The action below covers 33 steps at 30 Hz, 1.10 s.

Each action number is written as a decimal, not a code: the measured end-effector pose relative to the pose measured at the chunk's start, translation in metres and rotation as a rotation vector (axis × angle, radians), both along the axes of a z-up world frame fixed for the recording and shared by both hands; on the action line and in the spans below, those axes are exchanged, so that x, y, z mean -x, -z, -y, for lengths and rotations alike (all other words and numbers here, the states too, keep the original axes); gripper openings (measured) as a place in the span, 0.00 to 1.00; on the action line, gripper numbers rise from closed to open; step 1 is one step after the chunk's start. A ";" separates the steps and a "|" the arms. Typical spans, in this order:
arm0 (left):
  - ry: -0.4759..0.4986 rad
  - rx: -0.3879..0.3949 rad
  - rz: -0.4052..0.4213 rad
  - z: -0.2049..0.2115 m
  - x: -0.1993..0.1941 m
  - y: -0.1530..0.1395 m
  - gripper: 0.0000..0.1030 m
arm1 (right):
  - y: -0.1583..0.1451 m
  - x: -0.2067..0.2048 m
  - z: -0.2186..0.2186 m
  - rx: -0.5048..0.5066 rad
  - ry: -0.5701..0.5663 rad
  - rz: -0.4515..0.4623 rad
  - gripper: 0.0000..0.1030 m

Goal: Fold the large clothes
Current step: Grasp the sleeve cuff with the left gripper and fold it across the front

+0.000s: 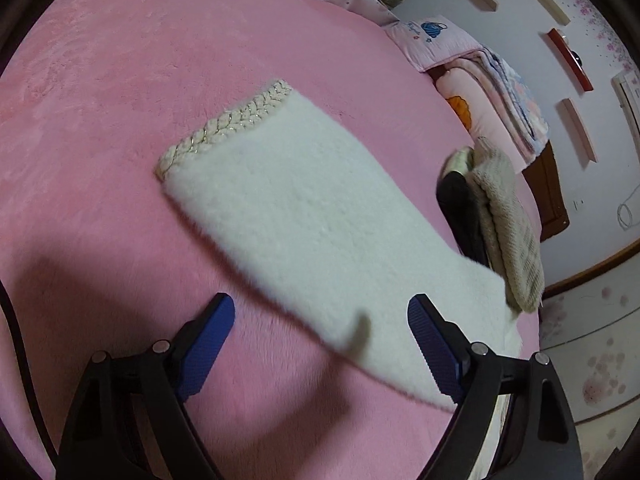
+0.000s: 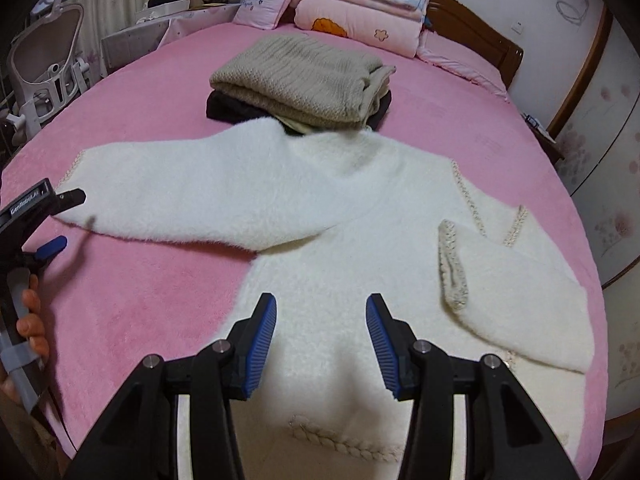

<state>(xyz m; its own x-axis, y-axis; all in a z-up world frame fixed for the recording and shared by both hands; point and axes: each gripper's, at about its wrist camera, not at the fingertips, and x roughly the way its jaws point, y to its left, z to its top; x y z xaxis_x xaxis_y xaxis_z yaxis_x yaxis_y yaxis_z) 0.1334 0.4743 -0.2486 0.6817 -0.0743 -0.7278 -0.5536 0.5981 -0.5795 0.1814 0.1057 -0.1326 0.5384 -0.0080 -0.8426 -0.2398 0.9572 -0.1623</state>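
A white fluffy sweater (image 2: pixel 332 216) lies spread on the pink bed (image 2: pixel 132 280). One sleeve (image 2: pixel 192 200) stretches out to the left, and the other sleeve (image 2: pixel 516 304) is folded in over the body. My right gripper (image 2: pixel 322 320) hovers open over the lower body of the sweater, nothing between its blue pads. In the left wrist view the outstretched sleeve (image 1: pixel 304 220) ends in a braided cuff (image 1: pixel 224 128). My left gripper (image 1: pixel 322 320) stands open just above the sleeve's near edge. It also shows at the left edge as the left gripper (image 2: pixel 64 222), held by a hand (image 2: pixel 30 320).
A stack of folded clothes (image 2: pixel 300 76), beige knit over black, sits beyond the sweater's collar; it shows as the folded stack (image 1: pixel 508 232) too. Pillows and folded blankets (image 2: pixel 360 12) are piled at the wooden headboard. A white chair (image 2: pixel 48 60) stands beside the bed.
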 end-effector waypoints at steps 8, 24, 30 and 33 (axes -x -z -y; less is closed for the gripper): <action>-0.017 0.011 -0.055 -0.012 -0.041 0.006 0.07 | 0.009 -0.005 0.009 -0.021 0.009 -0.018 0.45; 0.463 -0.490 0.326 0.260 -0.080 -0.198 0.06 | -0.026 0.000 0.123 -0.128 0.223 0.067 0.45; 0.841 -0.446 0.248 0.410 -0.112 -0.152 0.13 | -0.041 0.011 0.219 -0.131 0.426 0.119 0.46; 0.981 -0.434 0.132 0.460 -0.121 -0.112 0.54 | -0.038 0.018 0.256 -0.125 0.496 0.112 0.46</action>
